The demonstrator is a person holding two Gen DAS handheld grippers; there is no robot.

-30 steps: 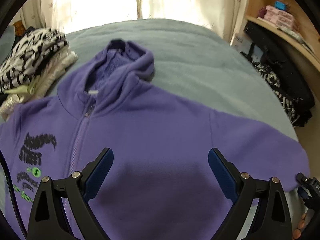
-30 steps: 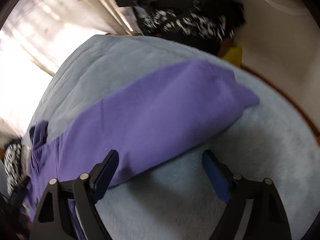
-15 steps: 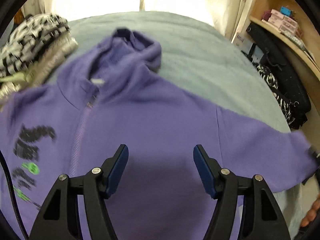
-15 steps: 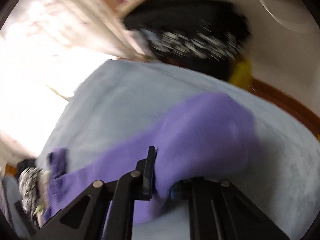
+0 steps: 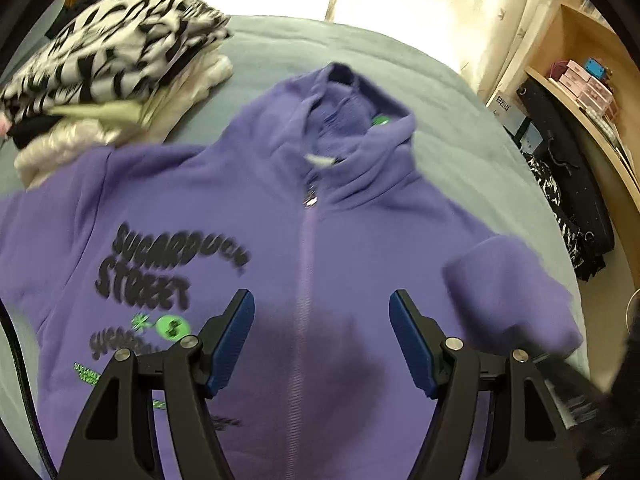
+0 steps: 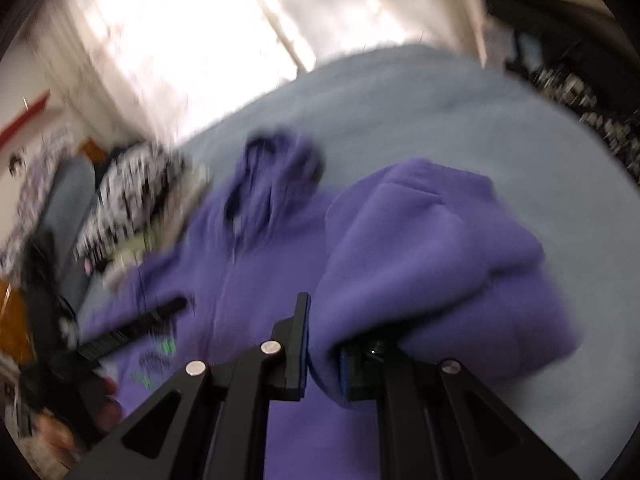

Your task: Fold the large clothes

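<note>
Two grippers are seen over one purple hoodie (image 5: pixel 360 220), which is laid front-up on a grey-blue bed cover (image 5: pixel 440 92). Beyond the left jaw of the left gripper (image 5: pixel 322 338), a stack of folded clothes (image 5: pixel 108 64) is seen (zebra print on top), and black chest lettering (image 5: pixel 160 264) sits just ahead of that jaw. Left gripper's jaws are spread apart, nothing held; the zipper (image 5: pixel 306 280) runs between them. Past its right jaw, a sleeve (image 5: pixel 508 292) is seen lifted and doubled over. Right gripper (image 6: pixel 324 354) is clenched on that sleeve (image 6: pixel 432 248), with the fabric bunched up ahead of its jaws (view is blurred).
</note>
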